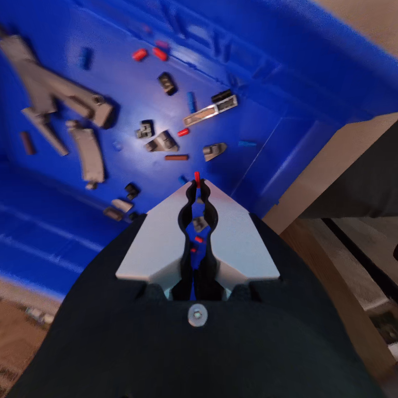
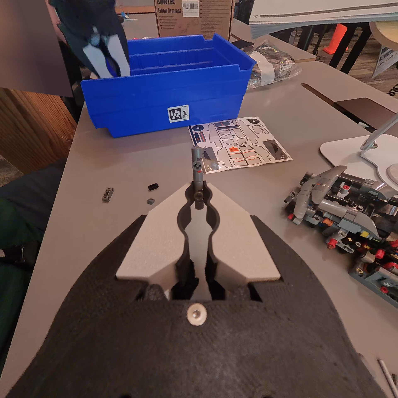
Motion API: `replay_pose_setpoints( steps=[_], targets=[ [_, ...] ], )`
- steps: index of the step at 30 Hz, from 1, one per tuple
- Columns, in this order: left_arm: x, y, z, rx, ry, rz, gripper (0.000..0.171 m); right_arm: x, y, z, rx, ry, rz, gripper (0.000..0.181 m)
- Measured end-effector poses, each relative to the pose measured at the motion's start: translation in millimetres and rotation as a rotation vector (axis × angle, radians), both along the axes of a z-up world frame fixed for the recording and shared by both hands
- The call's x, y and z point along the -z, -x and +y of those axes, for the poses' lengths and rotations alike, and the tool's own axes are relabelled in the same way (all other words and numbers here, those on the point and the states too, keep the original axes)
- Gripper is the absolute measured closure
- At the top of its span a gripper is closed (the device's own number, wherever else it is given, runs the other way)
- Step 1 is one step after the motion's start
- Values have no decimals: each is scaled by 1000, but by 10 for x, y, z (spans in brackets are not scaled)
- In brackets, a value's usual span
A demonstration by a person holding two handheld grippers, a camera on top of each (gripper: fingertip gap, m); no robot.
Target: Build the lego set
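- Left tongs [image 1: 197, 183] are clamped on a small red pin [image 1: 196, 178], gripped by its end only, above the floor of the blue bin [image 1: 64, 215].
- Right tongs [image 2: 197, 185] are clamped on a grey connector stack [image 2: 197, 165], held upright above the surface [image 2: 129, 163].
- Loose grey, black, red and blue parts are scattered across the bin floor; view is blurred.
- The bin is set at the far left corner of the surface, a sticker sheet [image 2: 239, 143] just beside it, the part-built grey model [image 2: 344, 215] at the right edge.
- Risk: the pin could be twisted or dropped, since so little of it is pinched.
- Risk: the stack could be pivoted when the pin is pushed in.
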State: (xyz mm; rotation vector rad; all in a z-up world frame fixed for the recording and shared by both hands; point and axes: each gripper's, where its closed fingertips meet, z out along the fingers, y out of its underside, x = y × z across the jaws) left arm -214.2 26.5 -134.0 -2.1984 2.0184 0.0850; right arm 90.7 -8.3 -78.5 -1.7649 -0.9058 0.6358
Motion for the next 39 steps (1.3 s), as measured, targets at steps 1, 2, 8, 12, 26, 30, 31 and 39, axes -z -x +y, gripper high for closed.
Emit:
replay_pose_setpoints(
  steps=[1, 2, 8, 12, 26, 30, 31, 39],
  targets=[
    [-139, 6, 47, -27, -46, -14, 169, 1, 7, -5, -2, -2, -5, 177],
    [-293, -2, 73, -56, -84, -31, 169, 3, 16, -11, -5, -4, -11, 177],
    [-1053, -757, -167, -57, -279, -210, 170, -24, -7, -8, 16, -26, -35, 177],
    [-815, -1796, -621, 77, -202, -354, 170, -114, -108, 21, 59, -37, -9, 177],
    [290, -2961, -682, 51, 57, -429, 170, -24, -253, 105, 103, 52, 26, 177],
    [234, -2931, -632, 19, 48, -489, 157, -37, -234, 89, 86, 68, 54, 177],
    [185, -2899, -603, 6, 39, -515, 155, -46, -220, 75, 72, 79, 72, 177],
    [-764, -2857, -510, -89, 106, -1099, 150, -170, 159, -199, -175, 222, 277, 177]
  ],
)
